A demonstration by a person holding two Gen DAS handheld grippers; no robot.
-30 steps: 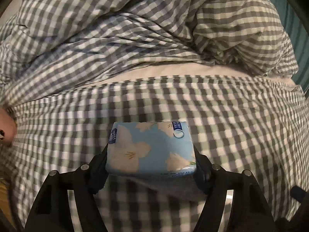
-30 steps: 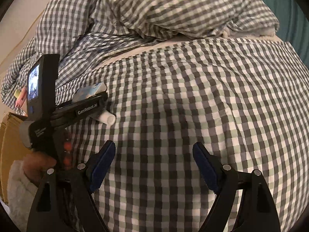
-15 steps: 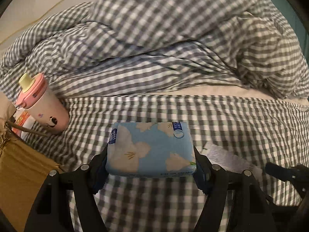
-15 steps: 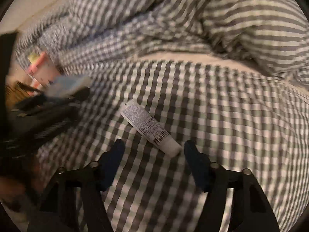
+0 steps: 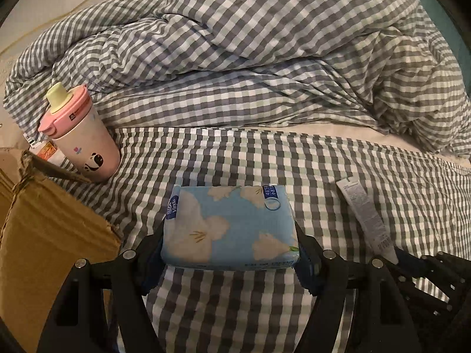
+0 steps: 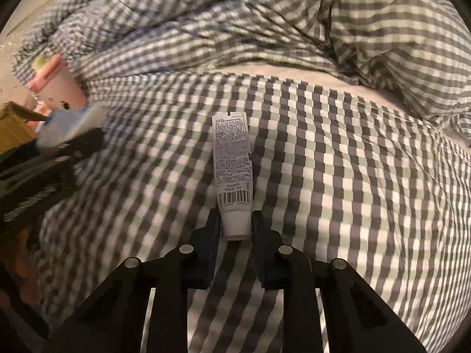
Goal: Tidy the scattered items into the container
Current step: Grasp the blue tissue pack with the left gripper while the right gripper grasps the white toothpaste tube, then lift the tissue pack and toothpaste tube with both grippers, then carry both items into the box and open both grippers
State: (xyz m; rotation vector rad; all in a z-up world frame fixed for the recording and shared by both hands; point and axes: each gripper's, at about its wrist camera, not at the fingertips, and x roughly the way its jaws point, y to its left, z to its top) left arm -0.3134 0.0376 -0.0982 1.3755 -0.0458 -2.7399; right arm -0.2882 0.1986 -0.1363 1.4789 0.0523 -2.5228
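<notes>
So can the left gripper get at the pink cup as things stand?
Probably not: the left gripper is shut on the tissue pack. The pink cup stands unobstructed beside the cardboard box.

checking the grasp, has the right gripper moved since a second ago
Yes. The right gripper has swung in over the checked bedsheet toward the white tube, which lay off to its left before, and shut on the cap end.
</notes>
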